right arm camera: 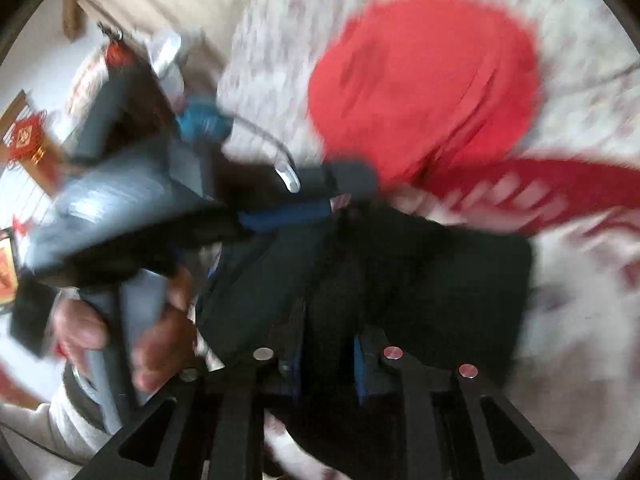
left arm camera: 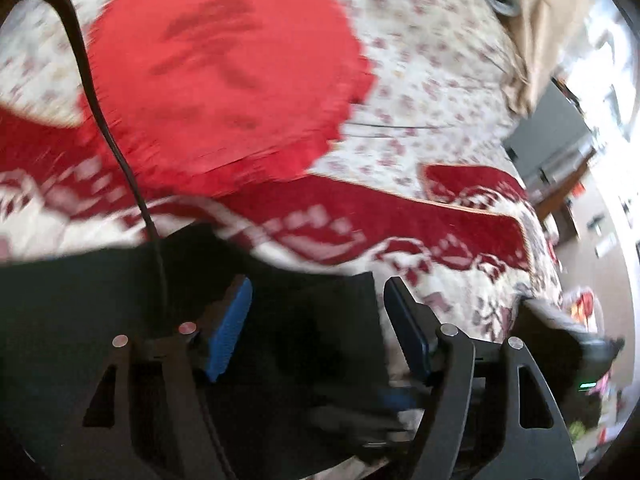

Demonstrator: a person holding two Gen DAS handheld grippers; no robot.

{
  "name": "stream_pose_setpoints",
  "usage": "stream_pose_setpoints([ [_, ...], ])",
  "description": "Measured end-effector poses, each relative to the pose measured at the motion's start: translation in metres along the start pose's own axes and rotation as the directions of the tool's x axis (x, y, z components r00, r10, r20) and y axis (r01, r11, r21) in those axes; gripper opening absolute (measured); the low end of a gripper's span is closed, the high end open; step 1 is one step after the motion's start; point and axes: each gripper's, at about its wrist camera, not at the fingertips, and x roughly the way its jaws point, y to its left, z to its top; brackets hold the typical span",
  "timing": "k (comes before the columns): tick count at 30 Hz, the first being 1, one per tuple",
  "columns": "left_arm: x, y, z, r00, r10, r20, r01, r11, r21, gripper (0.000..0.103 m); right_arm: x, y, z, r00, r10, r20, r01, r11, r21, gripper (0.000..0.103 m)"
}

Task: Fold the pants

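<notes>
LEFT GRIPPER (left arm camera: 316, 320): ribbed blue fingers (left arm camera: 230, 328) spread, black pants (left arm camera: 80, 320) cloth between, ungripped | RIGHT GRIPPER (right arm camera: 328, 364): fingers pinching dark pants fold | PANTS: matte, bed (left arm camera: 420, 80) edge, 6 o'clock | RED GARMENT (left arm camera: 224, 80): rounded, 12 o'clock | BEDSPREAD: floral

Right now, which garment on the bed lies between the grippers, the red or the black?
The black pants, between the left gripper; the red garment lies farther off on the floral bedspread.
</notes>
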Motion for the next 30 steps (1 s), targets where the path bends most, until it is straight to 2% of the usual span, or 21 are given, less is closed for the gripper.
stream_pose_setpoints([
  [2, -0.001, 0.017, -0.009, 0.999, 0.030, -0.015, -0.031, 0.999, -0.040, 0.069, 0.024, -0.003, -0.008, 0.994, 0.042, -0.103, -0.035, 0.997, 0.067, 0.043],
  [4, -0.003, 0.032, -0.020, 0.999, 0.042, -0.030, -0.044, 0.996, -0.076, 0.069, 0.016, 0.000, -0.015, 0.991, 0.098, -0.095, -0.092, 0.993, 0.068, 0.047],
  [7, -0.004, 0.042, -0.033, 0.998, 0.055, -0.043, -0.059, 0.994, -0.092, 0.069, -0.025, -0.003, -0.014, 1.000, 0.001, -0.017, -0.001, 1.000, 0.020, 0.049],
  [10, -0.003, 0.041, -0.046, 0.996, 0.074, -0.054, -0.078, 0.994, -0.081, 0.069, -0.050, -0.018, -0.009, 0.993, -0.111, 0.047, 0.110, 0.994, 0.029, 0.049],
  [13, 0.005, 0.033, -0.058, 0.995, 0.070, -0.076, -0.077, 0.993, -0.088, 0.069, -0.051, -0.034, -0.008, 0.979, -0.198, 0.041, 0.196, 0.980, 0.044, 0.049],
  [15, 0.011, 0.028, -0.064, 0.993, 0.078, -0.084, -0.084, 0.993, -0.080, 0.069, -0.040, -0.042, -0.003, 0.980, -0.199, 0.031, 0.197, 0.978, 0.067, 0.049],
  [17, 0.018, 0.020, -0.069, 0.990, 0.119, -0.077, -0.123, 0.991, -0.052, 0.069, -0.040, -0.050, -0.003, 0.975, -0.220, 0.018, 0.218, 0.973, 0.076, 0.049],
  [18, 0.020, 0.016, -0.070, 0.988, 0.137, -0.069, -0.140, 0.989, -0.039, 0.064, -0.036, -0.049, -0.004, 0.974, -0.225, 0.015, 0.223, 0.972, 0.077, 0.049],
  [19, 0.021, 0.014, -0.070, 0.987, 0.147, -0.062, -0.149, 0.988, -0.030, 0.045, -0.035, -0.049, -0.005, 0.974, -0.225, 0.015, 0.223, 0.971, 0.080, 0.049],
  [20, 0.023, 0.012, -0.069, 0.984, 0.164, -0.063, -0.166, 0.986, -0.020, 0.036, -0.035, -0.049, -0.004, 0.974, -0.226, 0.014, 0.224, 0.971, 0.082, 0.049],
  [21, 0.022, 0.012, -0.067, 0.980, 0.191, -0.059, -0.192, 0.981, -0.016, 0.023, -0.037, -0.049, -0.003, 0.973, -0.228, 0.014, 0.226, 0.971, 0.079, 0.049],
  [22, 0.020, 0.014, -0.065, 0.982, 0.178, -0.056, -0.180, 0.983, -0.025, 0.012, -0.038, -0.047, -0.001, 0.973, -0.230, 0.018, 0.228, 0.971, 0.071, 0.049],
  [24, 0.015, 0.018, -0.060, 0.987, 0.152, -0.051, -0.154, 0.987, -0.037, 0.011, -0.039, -0.041, 0.001, 0.974, -0.226, 0.028, 0.224, 0.973, 0.059, 0.049],
  [27, 0.002, 0.018, -0.055, 0.983, 0.186, -0.007, -0.186, 0.983, -0.003, 0.010, -0.039, -0.030, 0.006, 0.975, -0.217, 0.041, 0.215, 0.976, 0.032, 0.049],
  [30, -0.010, 0.027, -0.053, 0.981, 0.193, 0.012, -0.193, 0.981, -0.013, 0.010, -0.031, -0.021, 0.012, 0.976, -0.215, 0.037, 0.215, 0.977, 0.000, 0.049],
])
